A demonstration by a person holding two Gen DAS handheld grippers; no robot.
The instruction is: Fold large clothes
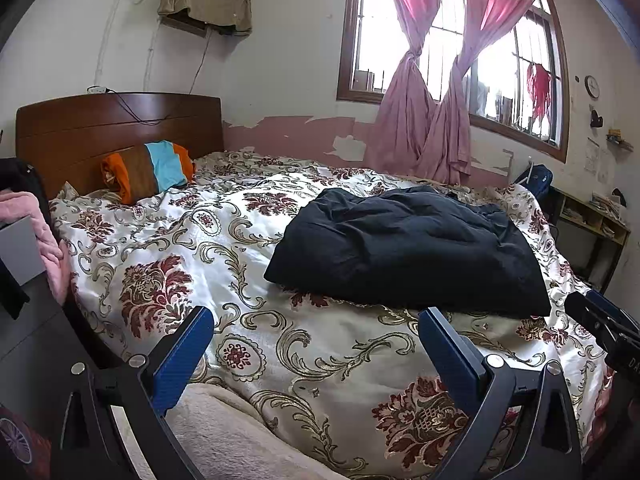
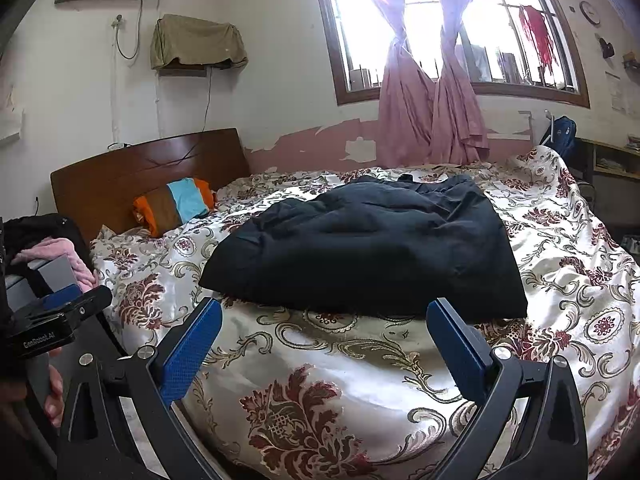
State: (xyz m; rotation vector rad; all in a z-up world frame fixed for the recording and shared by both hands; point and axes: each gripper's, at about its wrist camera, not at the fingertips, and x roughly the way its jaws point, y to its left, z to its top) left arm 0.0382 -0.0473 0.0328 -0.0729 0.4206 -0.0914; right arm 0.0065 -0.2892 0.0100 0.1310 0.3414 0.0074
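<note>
A large black garment (image 1: 408, 248) lies folded into a rough rectangle on the floral bedspread (image 1: 168, 240), creased on top. The right wrist view shows the same black garment (image 2: 360, 248) straight ahead on the bedspread (image 2: 580, 248). My left gripper (image 1: 316, 316) hovers open over the bed's near edge, short of the garment, its blue fingers (image 1: 184, 356) wide apart and empty. My right gripper (image 2: 326, 308) is open too, with its fingertips just short of the garment's near edge. The other gripper (image 2: 60, 320) appears at the left of the right wrist view.
A striped orange, brown and blue pillow (image 1: 152, 172) leans on the wooden headboard (image 1: 116, 128). Pink curtains (image 1: 420, 120) hang at the window behind the bed. A pink cloth (image 1: 36, 224) lies on a stand at the left. Shelves (image 1: 592, 220) stand at the far right.
</note>
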